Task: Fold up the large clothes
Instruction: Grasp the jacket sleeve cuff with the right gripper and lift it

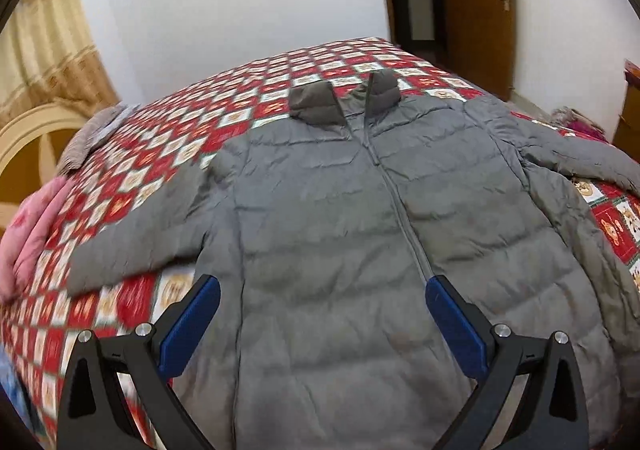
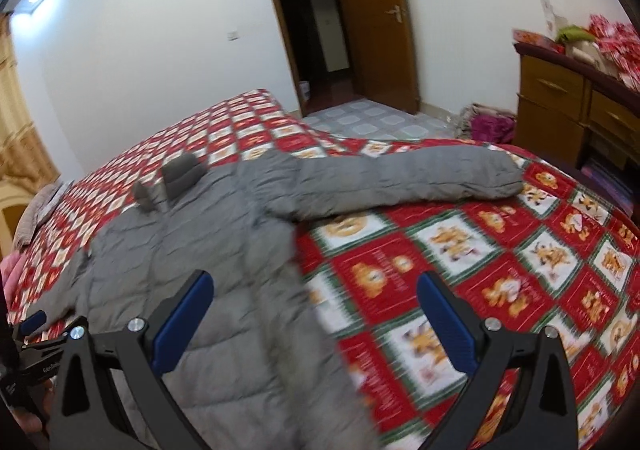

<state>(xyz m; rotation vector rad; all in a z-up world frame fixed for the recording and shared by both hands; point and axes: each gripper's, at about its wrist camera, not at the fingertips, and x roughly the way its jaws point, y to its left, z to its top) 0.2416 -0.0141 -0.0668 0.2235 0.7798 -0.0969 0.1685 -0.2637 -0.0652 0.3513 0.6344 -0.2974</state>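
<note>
Padding is the likely trouble: the grey jacket (image 1: 340, 209) looks puffy and slick, so a shallow pinch could catch only the outer shell and slip, and a folded sleeve might spring back. It lies flat and face up on the bed (image 1: 168, 137), zipped, collar away from the person, both sleeves spread out; the right sleeve (image 2: 400, 181) reaches across the red checked bedspread (image 2: 500, 270). The left hand-held gripper (image 1: 322, 292) hovers over the lower front with its jaws wide apart, holding nothing. The right hand-held gripper (image 2: 314, 288) is equally wide and empty, above the jacket's right edge. Quilted seams cross the body in soft horizontal bands.
</note>
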